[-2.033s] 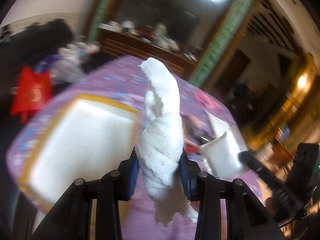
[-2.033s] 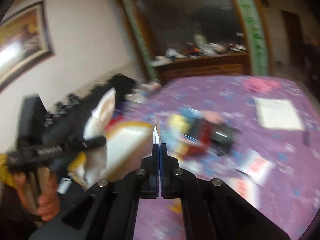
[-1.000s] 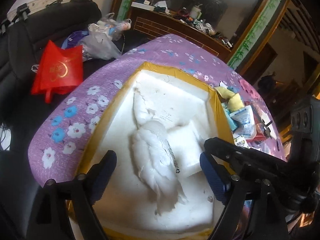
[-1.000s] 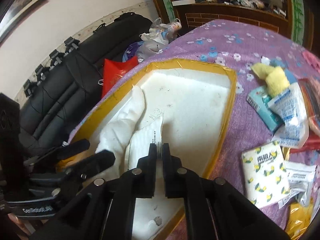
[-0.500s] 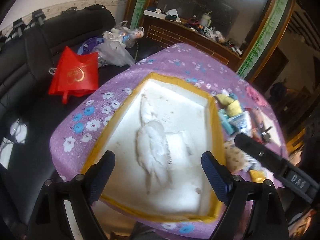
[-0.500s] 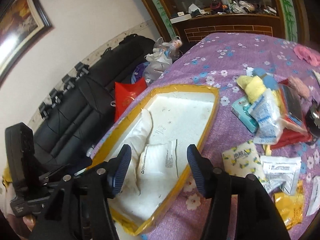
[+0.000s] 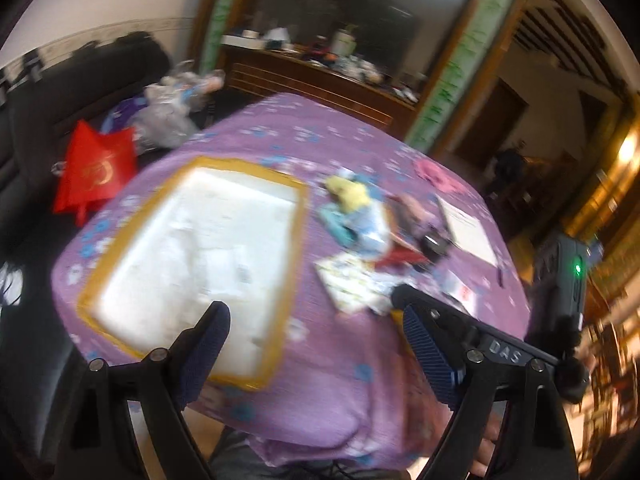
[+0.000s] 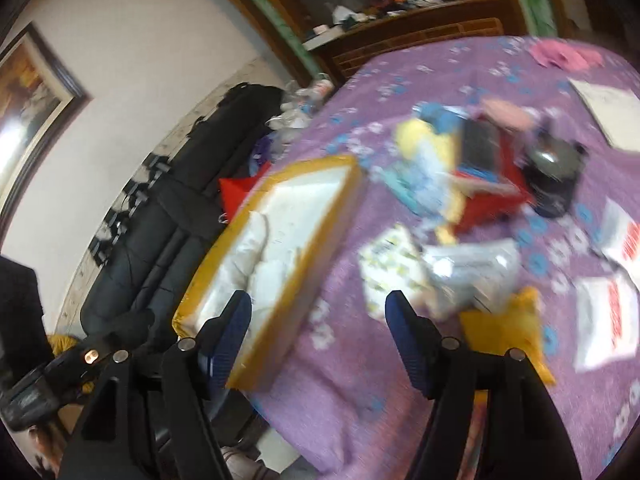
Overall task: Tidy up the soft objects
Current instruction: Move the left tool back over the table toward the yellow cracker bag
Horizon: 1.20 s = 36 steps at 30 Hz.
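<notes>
Purple flowered cloth covered the table (image 7: 328, 364), and both views were smeared by motion blur, so small print and edges could not be read. From the left wrist, the white foam tray (image 7: 294, 216) with its yellow-taped rim showed only pale, washed-out shapes inside; the white towel (image 8: 250, 248) and the flat white packet (image 8: 276, 270) lying together in it were clearer from the right wrist. The left gripper (image 7: 316, 354) stood wide apart and held nothing, its frame cut off at the bottom edge. The right gripper (image 8: 318, 334) was opening, with nothing between its blue pads (the tray's near corner sat just behind one of them). A jumble of soft packets (image 8: 436, 276) lay on the cloth beside the tray, too blurred to name singly. Only the left view showed the red bag (image 7: 96, 168) fully; the right view alone showed a framed picture (image 8: 28, 92).
</notes>
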{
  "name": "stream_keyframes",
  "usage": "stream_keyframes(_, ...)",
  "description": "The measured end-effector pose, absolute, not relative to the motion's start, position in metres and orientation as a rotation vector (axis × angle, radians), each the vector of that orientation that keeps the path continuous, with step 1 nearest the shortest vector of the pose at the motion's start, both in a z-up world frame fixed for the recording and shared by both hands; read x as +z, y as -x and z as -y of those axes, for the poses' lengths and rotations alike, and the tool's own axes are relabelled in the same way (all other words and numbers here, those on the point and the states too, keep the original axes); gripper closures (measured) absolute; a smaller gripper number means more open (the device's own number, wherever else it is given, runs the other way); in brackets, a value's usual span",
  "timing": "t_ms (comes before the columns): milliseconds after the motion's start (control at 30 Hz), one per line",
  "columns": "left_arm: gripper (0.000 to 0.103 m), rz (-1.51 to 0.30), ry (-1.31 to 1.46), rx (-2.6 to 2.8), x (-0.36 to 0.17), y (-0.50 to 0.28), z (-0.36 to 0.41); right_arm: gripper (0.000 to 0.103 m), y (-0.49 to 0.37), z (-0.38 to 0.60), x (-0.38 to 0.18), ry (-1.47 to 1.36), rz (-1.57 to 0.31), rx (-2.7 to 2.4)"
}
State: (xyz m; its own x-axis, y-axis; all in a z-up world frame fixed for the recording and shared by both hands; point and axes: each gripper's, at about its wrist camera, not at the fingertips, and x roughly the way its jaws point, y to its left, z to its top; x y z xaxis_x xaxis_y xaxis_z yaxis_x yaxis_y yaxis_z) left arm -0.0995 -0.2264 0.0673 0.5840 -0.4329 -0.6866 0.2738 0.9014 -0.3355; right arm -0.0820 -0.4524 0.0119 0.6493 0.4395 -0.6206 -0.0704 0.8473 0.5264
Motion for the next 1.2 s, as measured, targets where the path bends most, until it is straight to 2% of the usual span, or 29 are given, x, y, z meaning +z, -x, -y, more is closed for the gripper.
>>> stream_keyframes(333,0.012,-0.909,0.083,-0.518,0.049,0.128,0.293,0.034,0.125,0.514,-0.01,-0.581,-0.825,0.149)
stream_keyframes(833,0.012,-0.964,0.034,-0.562,0.027,0.13,0.321,0.034,0.125,0.549,-0.038,-0.622,-0.883,0.032)
stream_keyframes(1200,0.012,-0.983,0.158,-0.634,0.02,0.108,0.325,0.034,0.115,0.564,-0.058,-0.635,-0.897,-0.013)
